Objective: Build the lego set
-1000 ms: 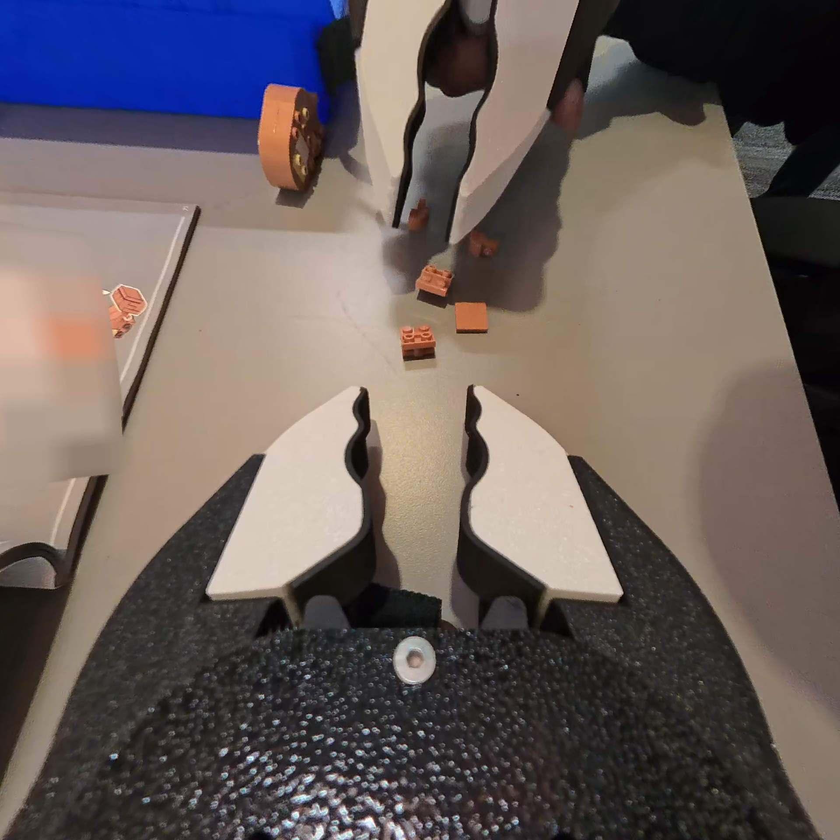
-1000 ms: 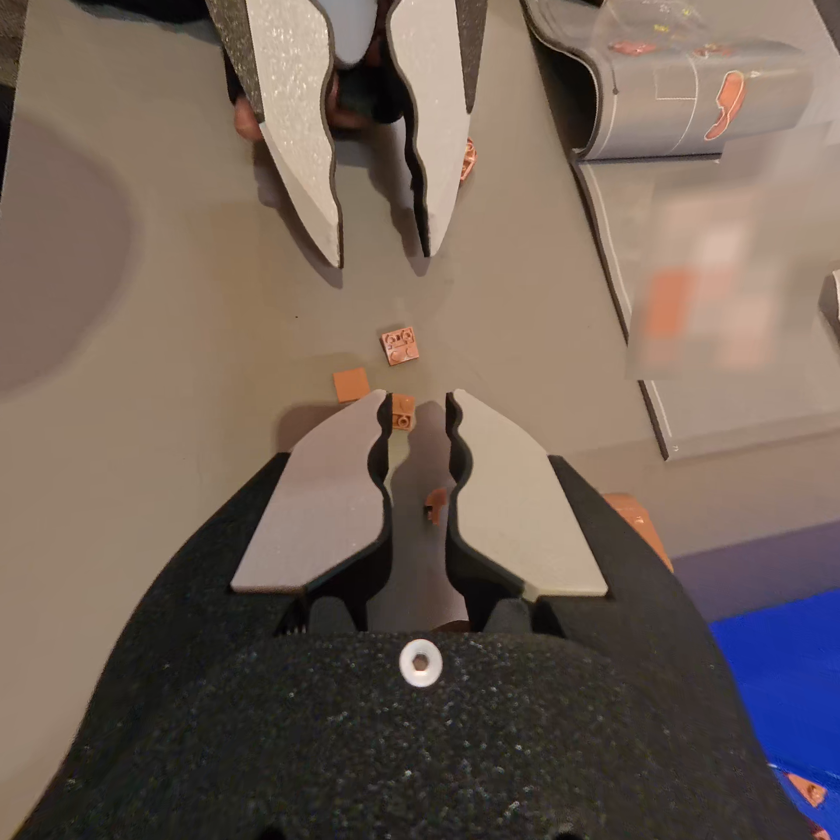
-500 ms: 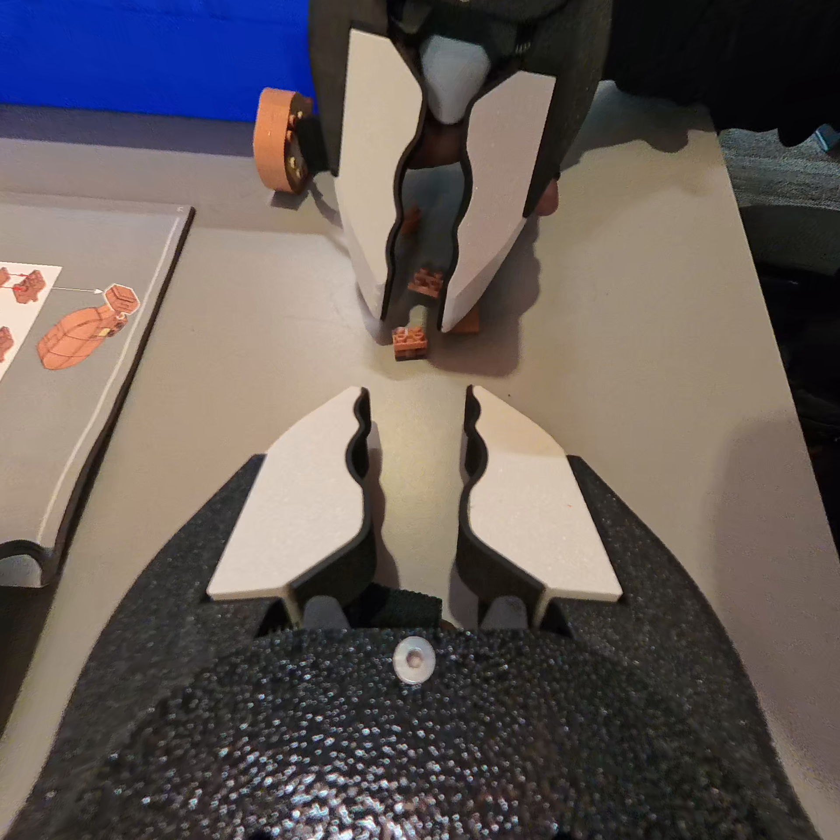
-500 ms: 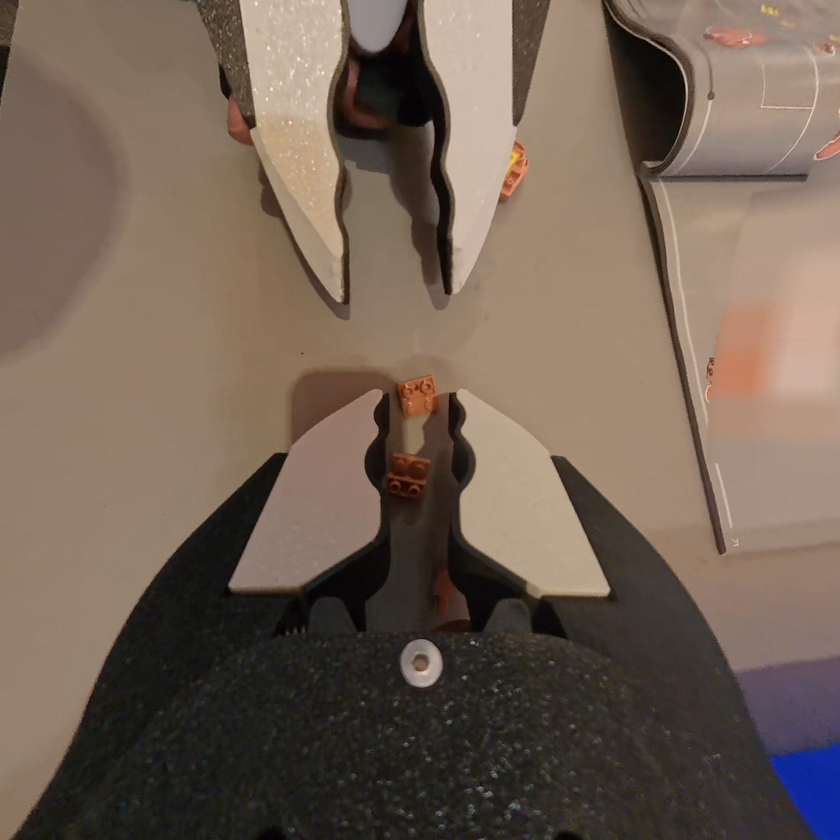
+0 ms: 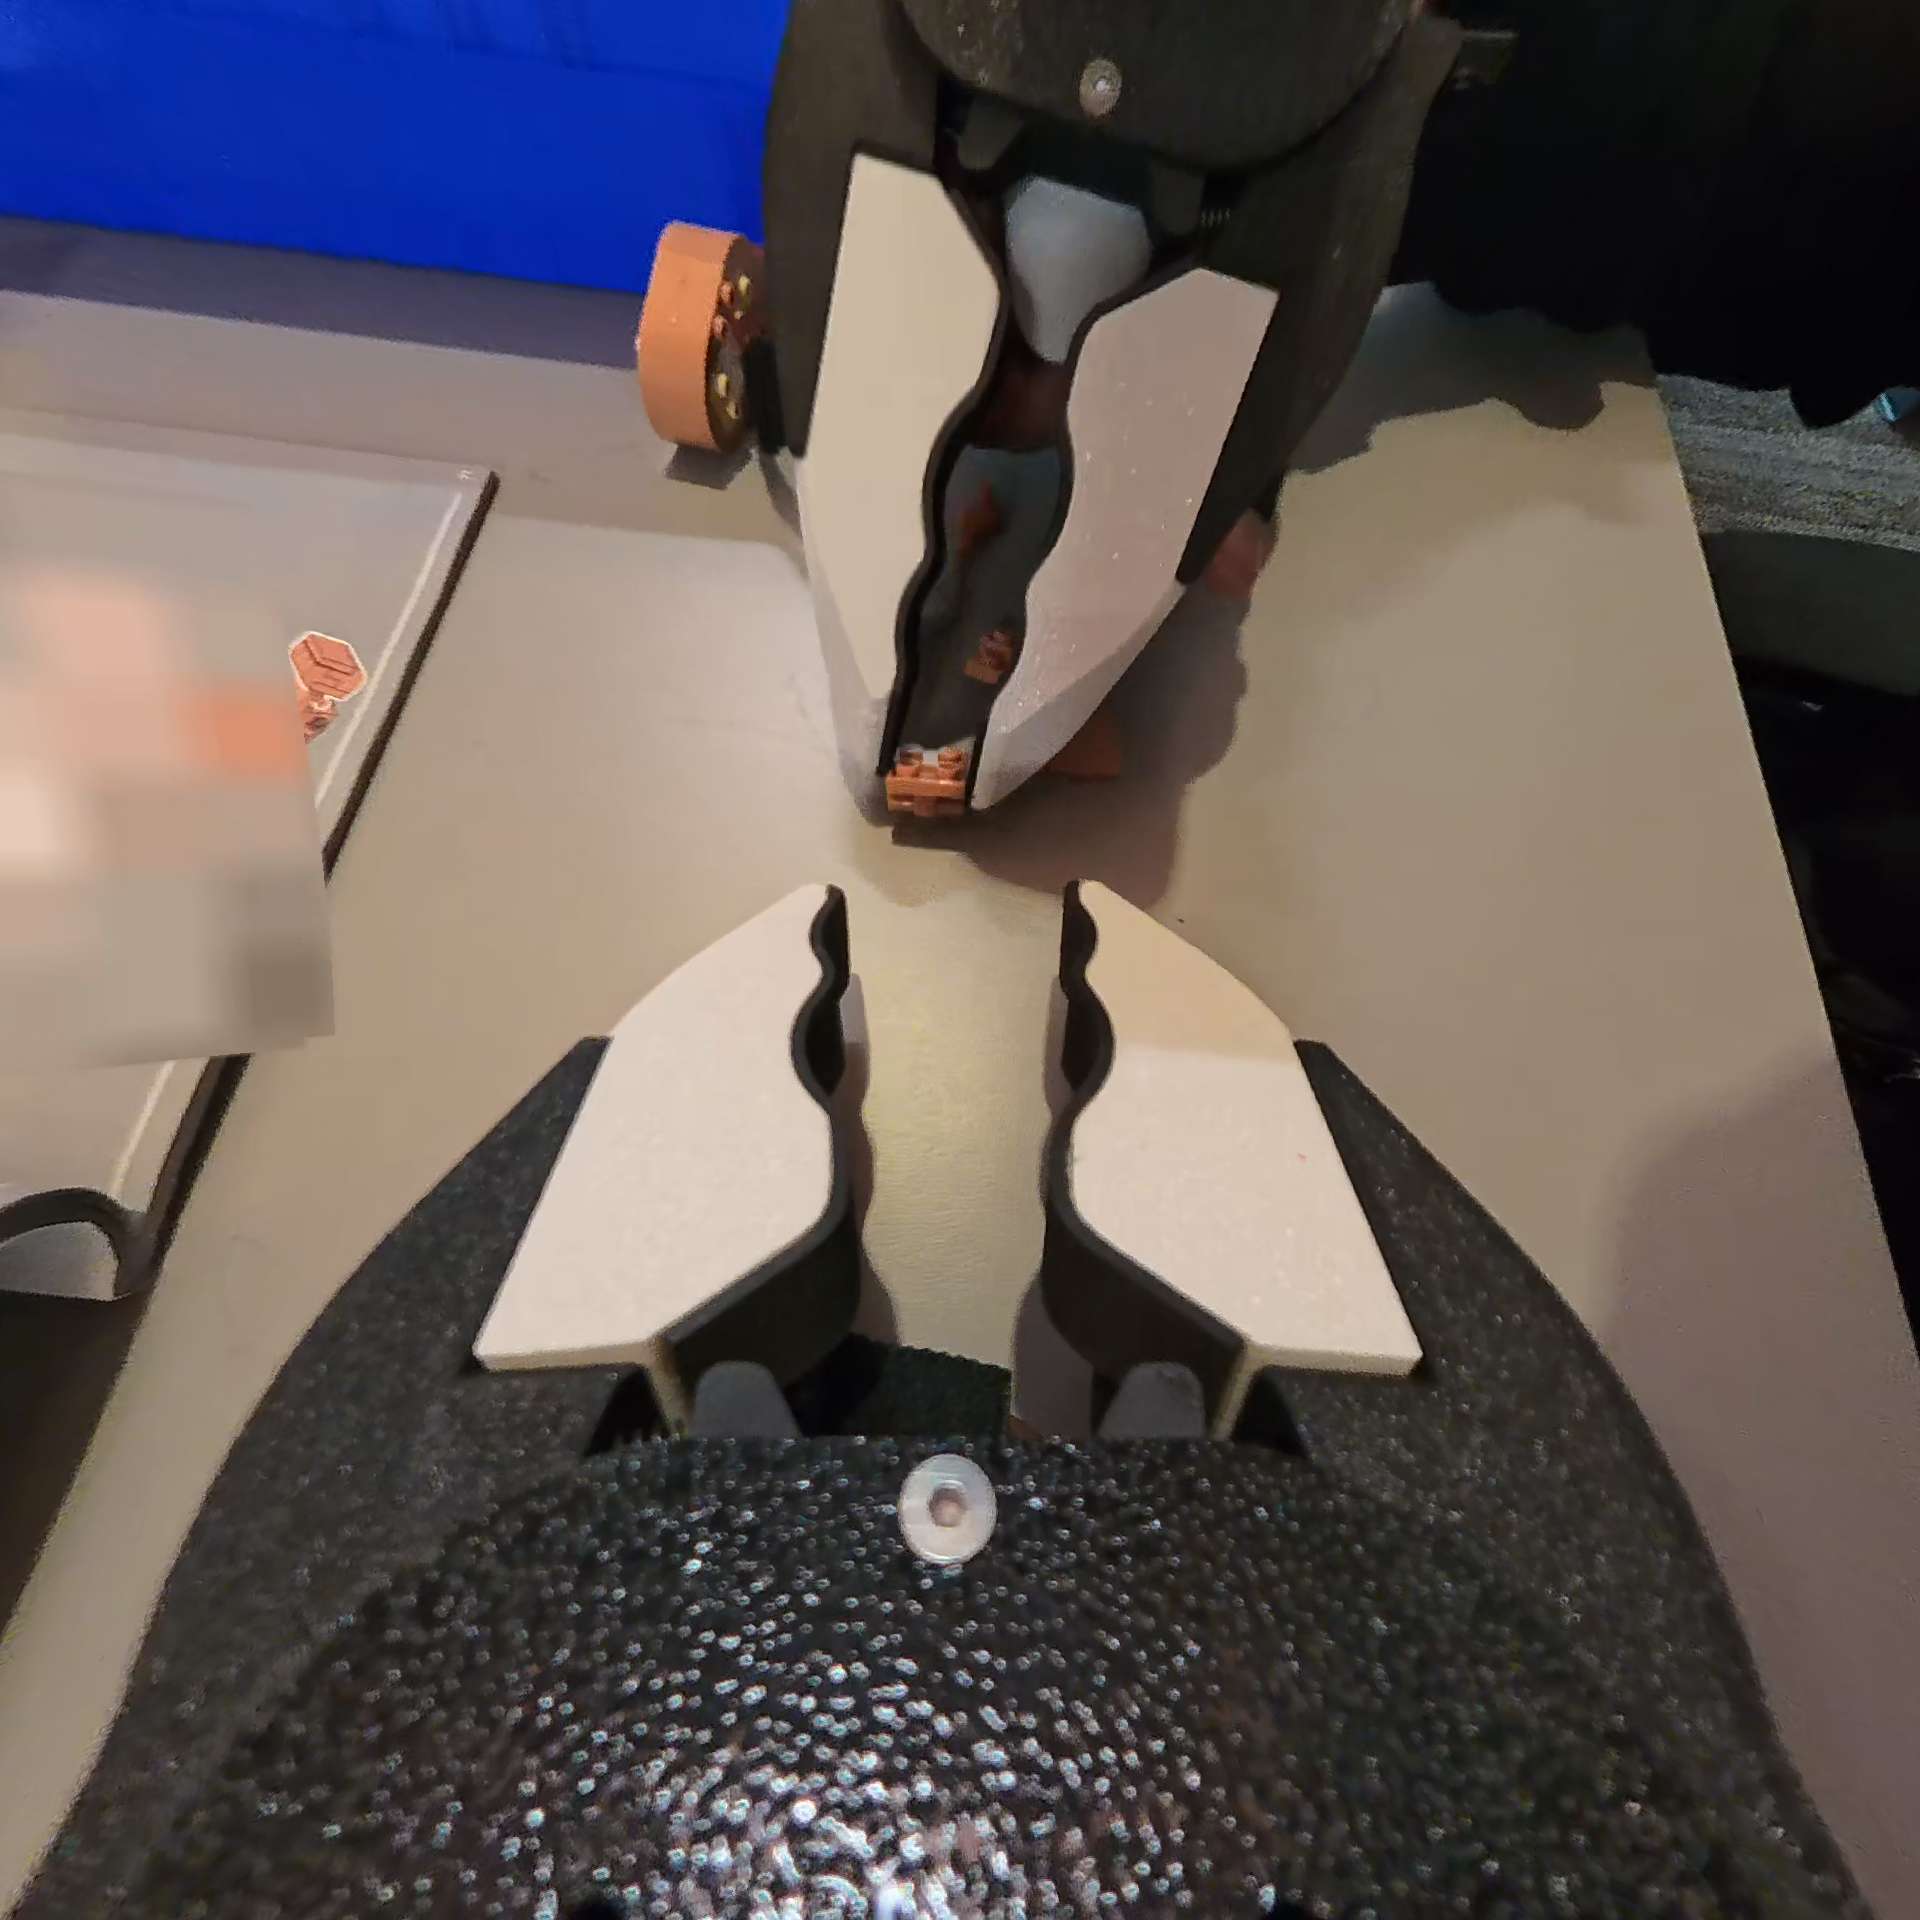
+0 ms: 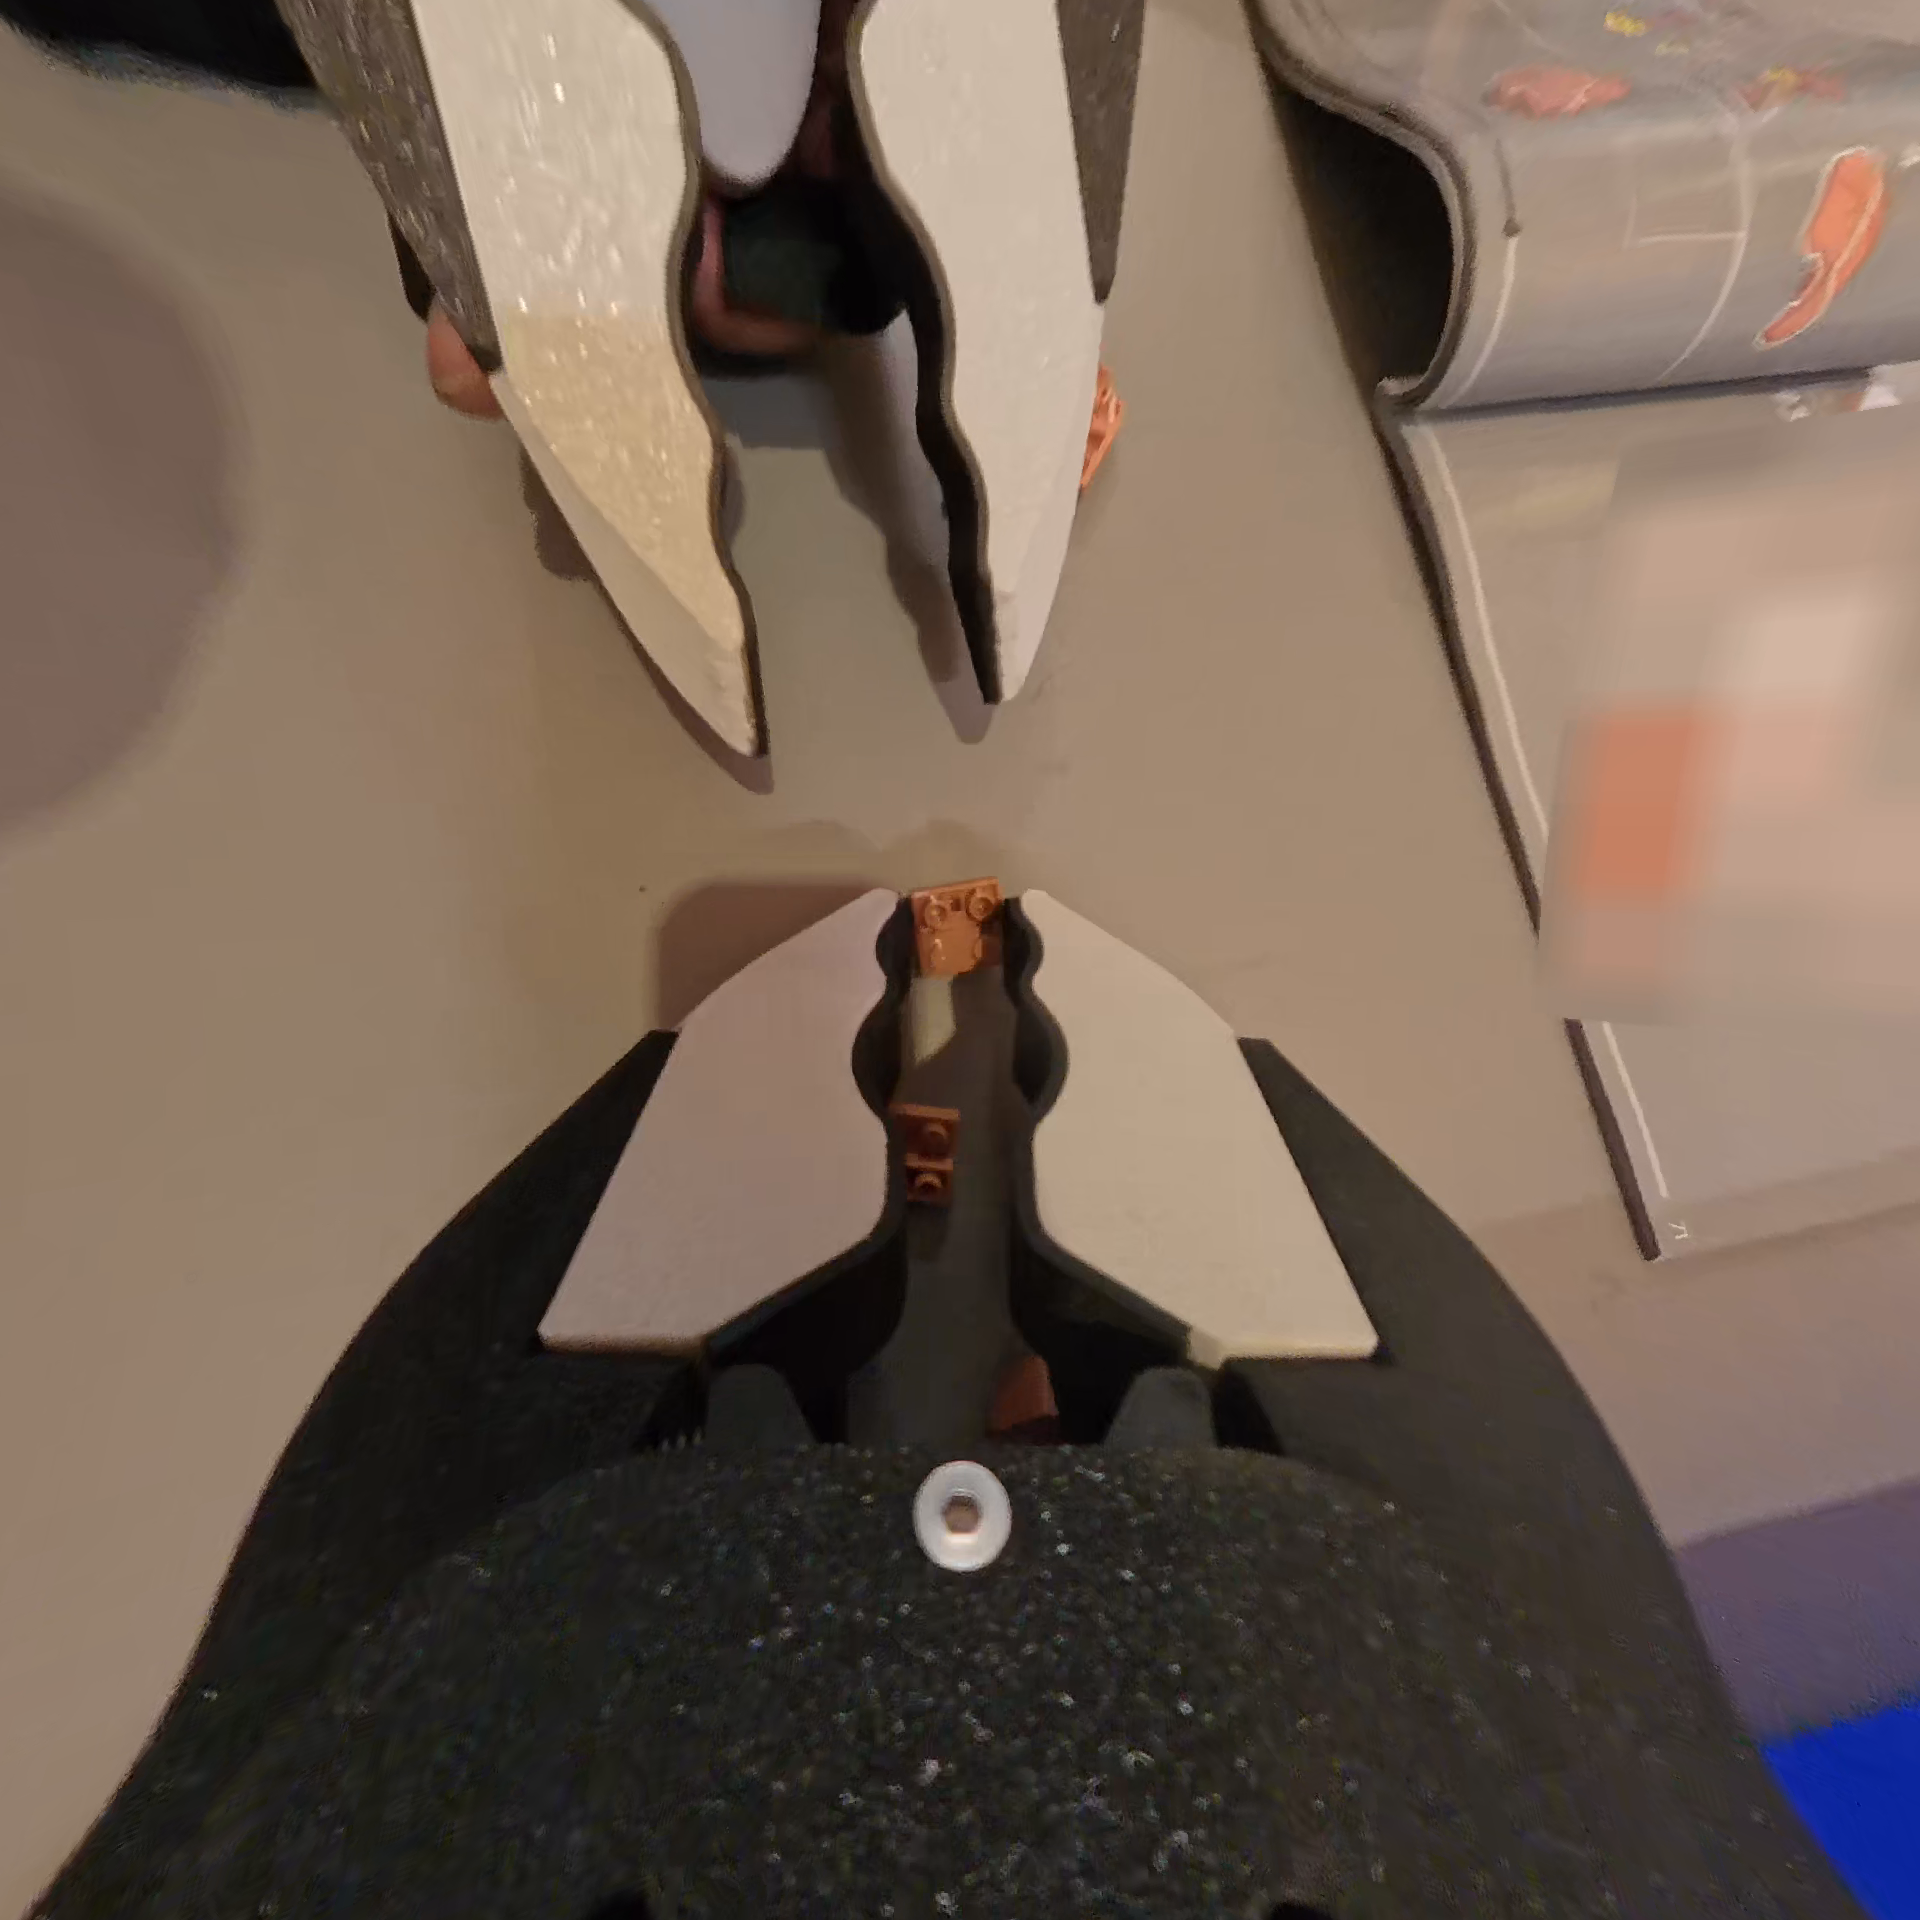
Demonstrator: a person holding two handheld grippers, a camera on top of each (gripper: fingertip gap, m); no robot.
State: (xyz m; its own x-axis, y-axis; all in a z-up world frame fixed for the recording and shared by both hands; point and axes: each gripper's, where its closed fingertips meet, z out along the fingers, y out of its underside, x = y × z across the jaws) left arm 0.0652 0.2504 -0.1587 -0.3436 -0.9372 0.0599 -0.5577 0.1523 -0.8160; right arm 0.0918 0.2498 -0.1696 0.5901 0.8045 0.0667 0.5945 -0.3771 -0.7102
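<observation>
The right gripper (image 6: 958, 914) has its jaws drawn narrow around a small orange-brown studded plastic brick (image 6: 954, 927), which sits right at the fingertips with both pads against its sides, low over the grey bench (image 6: 312, 935). The opposite view shows the same brick (image 5: 927, 781) pinched at those tips and seemingly resting on the bench, though the blur there leaves that unsure. A second orange-brown brick piece (image 6: 930, 1151) lies on the bench under the fingers, further back, untouched. The left gripper (image 5: 954, 904) faces it with jaws wide and nothing between them, just short of the held brick.

A flat orange-brown tile (image 5: 1091, 758) lies just beside the right fingertip. An orange-brown round built piece (image 5: 694, 338) stands near the far edge, and an open grey instruction booklet (image 5: 208, 582) lies along the left edge.

The hold is at the very tips only, so the brick could pivot or pop out if lifted sharply, and the fingers could nudge the loose pieces close by.
</observation>
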